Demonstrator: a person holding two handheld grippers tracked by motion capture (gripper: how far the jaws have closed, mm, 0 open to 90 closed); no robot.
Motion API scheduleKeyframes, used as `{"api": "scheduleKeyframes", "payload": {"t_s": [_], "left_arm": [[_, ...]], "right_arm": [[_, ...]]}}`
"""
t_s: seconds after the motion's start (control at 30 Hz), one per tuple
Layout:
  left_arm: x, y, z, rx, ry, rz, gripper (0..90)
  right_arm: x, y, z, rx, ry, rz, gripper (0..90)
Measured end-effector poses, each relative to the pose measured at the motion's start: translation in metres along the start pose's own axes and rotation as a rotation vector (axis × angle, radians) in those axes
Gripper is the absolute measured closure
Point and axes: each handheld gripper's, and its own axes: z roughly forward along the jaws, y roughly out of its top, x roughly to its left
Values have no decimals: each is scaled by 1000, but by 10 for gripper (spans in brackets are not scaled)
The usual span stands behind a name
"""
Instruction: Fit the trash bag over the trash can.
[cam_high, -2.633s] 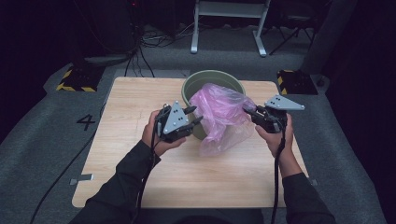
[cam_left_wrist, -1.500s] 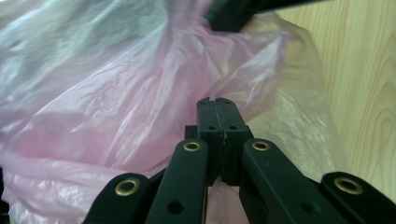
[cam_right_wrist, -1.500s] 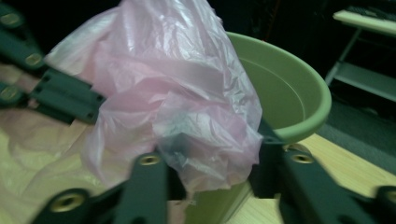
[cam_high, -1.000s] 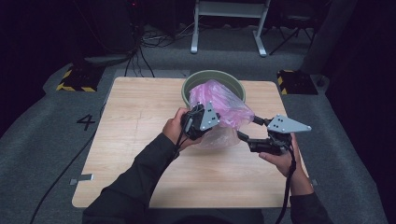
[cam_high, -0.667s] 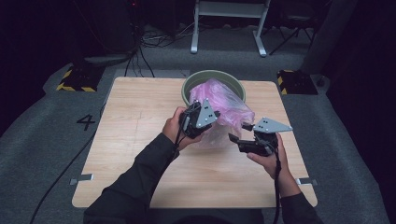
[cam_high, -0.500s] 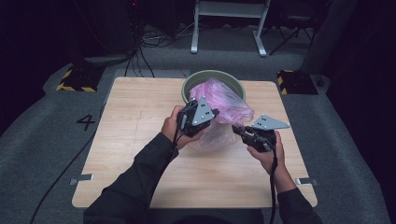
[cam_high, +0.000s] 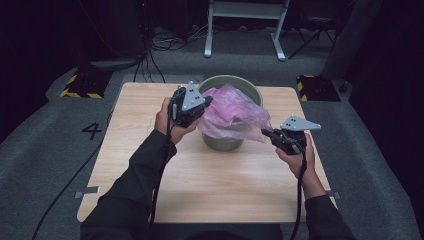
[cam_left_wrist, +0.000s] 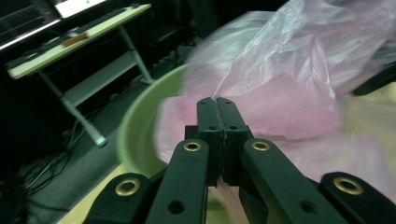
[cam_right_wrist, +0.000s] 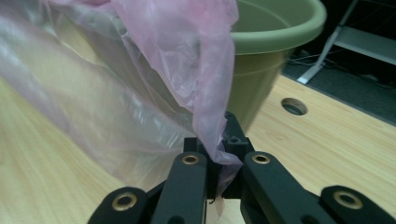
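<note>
Around the green pot (cam_high: 223, 142) the wooden table (cam_high: 220, 190) lies bare on the near side and to its left, open for a hand. Above the pot, pink plastic bag (cam_high: 234, 112) drapes over its mouth and blocks the way in.

A translucent pink plastic bag (cam_high: 231, 111) drapes over a dull green pot (cam_high: 229, 85) on a pale wood-grain table (cam_high: 210, 185). Both grippers are black with grey plates. At ten o'clock, yellow-and-black hazard stripes (cam_high: 77, 92) mark the grey floor
</note>
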Motion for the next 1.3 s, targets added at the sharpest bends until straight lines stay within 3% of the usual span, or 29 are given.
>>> {"api": "scheduleKeyframes", "payload": {"t_s": [0.2,0.27,0.33,0.4,0.5,0.53,0.6,0.67,0.73,0.83,0.93,1.03,1.1,1.17,1.3], "left_arm": [[27,-14,-1,27,69,-33,899],[37,-23,-1,37,67,-83,899],[45,-30,0,58,91,-97,899],[53,-38,1,65,93,-123,899],[60,-45,6,77,103,-130,898],[61,-47,8,79,106,-130,899],[61,-49,11,72,100,-140,898],[58,-50,14,62,91,-139,899],[55,-50,15,52,85,-133,898],[52,-48,15,51,83,-121,898],[51,-46,16,49,85,-113,898],[50,-46,17,49,85,-112,898],[50,-47,18,47,82,-112,897],[51,-48,21,49,83,-110,897],[53,-51,26,50,87,-116,896]], "right_arm": [[-10,2,0,10,-31,8,900],[-12,2,0,19,-32,7,900],[-13,2,1,26,-34,5,900],[-15,2,2,30,-41,8,899],[-19,4,2,31,-45,12,883],[-19,5,2,33,-49,13,847],[-19,7,2,31,-69,-3,678],[-17,8,2,25,-41,-10,567],[-12,11,-1,1,-51,-24,393],[-4,17,-7,-41,-50,-46,265],[6,25,-14,-78,-69,-85,248],[11,34,-20,-136,-65,-89,319],[10,39,-22,-180,-47,-97,451],[7,44,-21,-181,-10,-97,620],[-3,52,-12,-165,-4,-76,786]]}}
